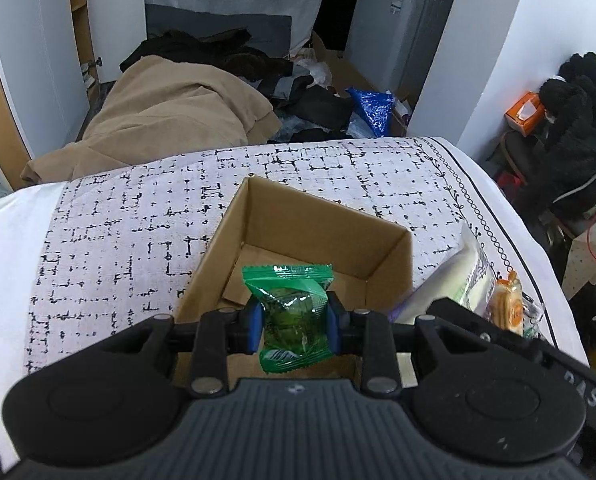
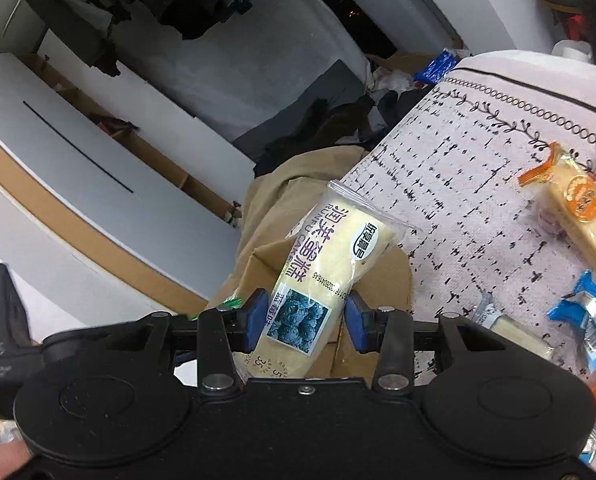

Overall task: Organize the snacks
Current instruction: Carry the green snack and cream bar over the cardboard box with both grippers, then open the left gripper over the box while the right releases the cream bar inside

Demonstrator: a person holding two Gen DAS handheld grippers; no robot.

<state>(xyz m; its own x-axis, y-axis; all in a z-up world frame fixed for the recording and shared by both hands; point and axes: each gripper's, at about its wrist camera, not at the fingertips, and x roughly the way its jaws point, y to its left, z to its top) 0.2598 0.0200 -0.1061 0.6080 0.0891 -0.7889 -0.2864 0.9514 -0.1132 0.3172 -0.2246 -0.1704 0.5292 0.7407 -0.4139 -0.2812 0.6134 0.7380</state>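
While the left gripper (image 1: 294, 318) hangs over the open cardboard box (image 1: 390, 256), its blue fingers (image 1: 254, 324) are squeezed tight on a green snack packet (image 1: 291, 312). The packet sits upright between them, above the near part of the box. The box rests on a tabletop (image 1: 117, 220) covered with a white cloth that has black broken lines.

The right gripper (image 2: 305, 322) has a long cake packet (image 2: 322, 276) between its blue fingers (image 2: 356, 322). The packet has purple writing and a blueberry picture. One finger touches it. The other looks a tiny bit away, so I cannot tell if the grip is tight. The packet tilts up over the edge of the cardboard box (image 2: 386, 280).

More snacks lie on the cloth to the right: an orange-wrapped cake (image 2: 578, 216), a blue packet (image 2: 590, 316) and a small white stick packet (image 2: 514, 330). From the left camera, the cake packet (image 1: 464, 276) shows just beside the box. Beyond the tabletop lies a tan blanket (image 1: 169, 120).
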